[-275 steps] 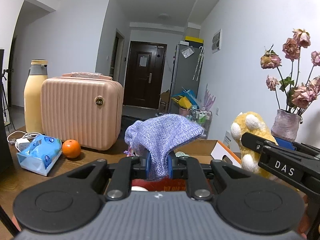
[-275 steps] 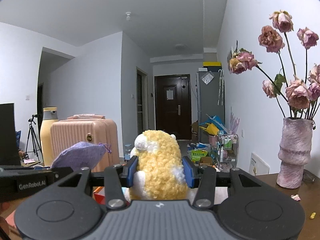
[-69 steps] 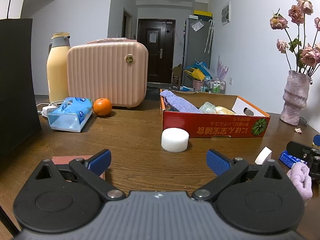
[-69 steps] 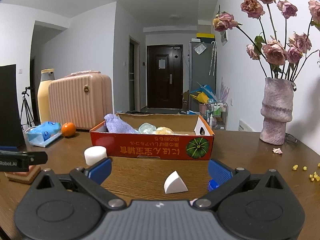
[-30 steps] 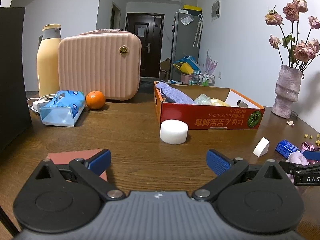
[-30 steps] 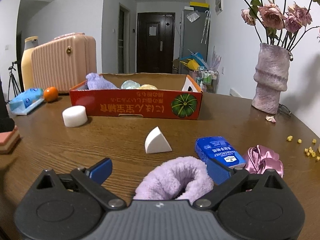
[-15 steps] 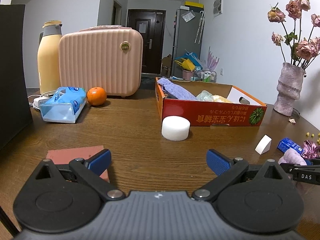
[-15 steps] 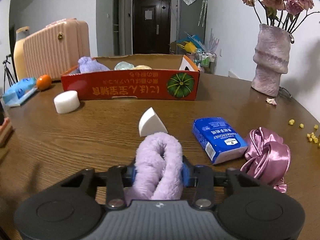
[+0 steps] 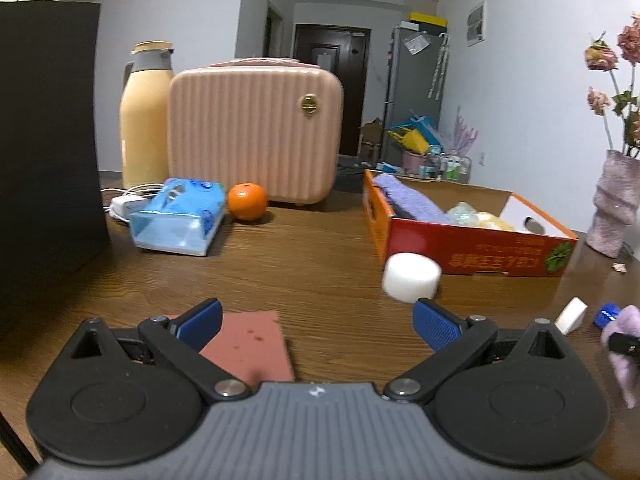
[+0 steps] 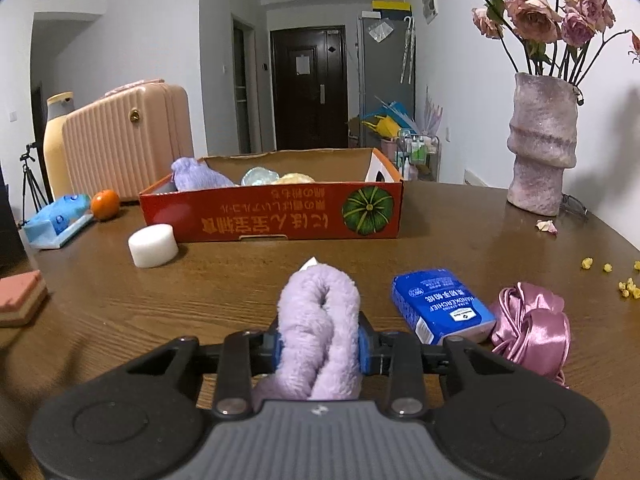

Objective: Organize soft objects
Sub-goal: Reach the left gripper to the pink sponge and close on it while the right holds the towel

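Right wrist view: the right gripper is pinching a fluffy purple scrunchie. Its jaws have just been closing, and the scrunchie is squeezed tight between the blue pads. The scrunchie covers most of both pads. Its lower end goes behind the gripper body, so you cannot see if it touches the surface. A small white tip pokes out right behind it; the rest of that thing is hidden.

Just to the right lies a blue pack. A shiny pink cloth touches the pack, and its bottom is cut off by the gripper body. Farther back sits a red box. Inside it are a purple cloth, something pale blue-green and something yellow, but the box wall hides most of them. A white round sponge sits near the box's left corner.

Left wrist view: the left gripper is spread wide with nothing between its pads. It hangs over a pink pad that is partly hidden under it. The picture is a bit blurry. At the far right edge you see only a bit of the scrunchie.
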Available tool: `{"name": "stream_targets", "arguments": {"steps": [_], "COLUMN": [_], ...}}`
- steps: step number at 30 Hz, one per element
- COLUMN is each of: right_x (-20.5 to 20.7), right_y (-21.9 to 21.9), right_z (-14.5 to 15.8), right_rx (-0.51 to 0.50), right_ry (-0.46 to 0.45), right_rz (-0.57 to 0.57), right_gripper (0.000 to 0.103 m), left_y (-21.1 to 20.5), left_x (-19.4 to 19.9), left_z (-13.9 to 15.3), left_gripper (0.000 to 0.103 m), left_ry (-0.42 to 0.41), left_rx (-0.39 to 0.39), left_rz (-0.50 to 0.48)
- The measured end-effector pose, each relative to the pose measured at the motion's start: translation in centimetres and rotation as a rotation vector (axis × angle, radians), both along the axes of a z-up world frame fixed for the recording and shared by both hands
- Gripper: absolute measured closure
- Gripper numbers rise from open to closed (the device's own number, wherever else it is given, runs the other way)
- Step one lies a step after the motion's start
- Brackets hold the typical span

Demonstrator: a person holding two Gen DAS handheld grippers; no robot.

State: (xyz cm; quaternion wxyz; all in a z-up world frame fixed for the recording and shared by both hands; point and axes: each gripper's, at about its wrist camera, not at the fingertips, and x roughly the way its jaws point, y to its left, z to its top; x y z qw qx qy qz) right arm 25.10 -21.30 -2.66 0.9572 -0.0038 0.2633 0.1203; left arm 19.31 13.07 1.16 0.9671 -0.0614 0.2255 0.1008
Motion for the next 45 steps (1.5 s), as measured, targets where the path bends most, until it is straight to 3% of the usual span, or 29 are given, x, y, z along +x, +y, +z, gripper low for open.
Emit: {"name": "stream_targets", "arguments": {"steps": [16,25,35,45], "right_x": [-0.1,0.0,0.0,-0.2], "right_y": [-0.3,-0.2,-0.1,-0.1], "right_z": [0.0,-0.1,-0.1,0.0], "right_rx": [0.012,0.016,0.017,0.022], "right_ry": [-0.023,-0.024,-0.028,-0.035], "right_rz": [-0.013,-0.01,-0.007,-0.002], "right_gripper": [0.071,0.071,0.071,0.071], "left_y": [5.4,4.6,5.3,5.3], "left_x": [1.2,2.9,3.2,3.4], "left_z": [-1.5,-3.3,-3.4,-3.7], "left_gripper": [0.0,0.0,0.0,0.0], "left_ry": [0.091,0.177,0.181,0.203], "left_rx": [0.015,0.049,0.063,0.079], "left_rz": [0.091,0.057,0.147,0.158]}}
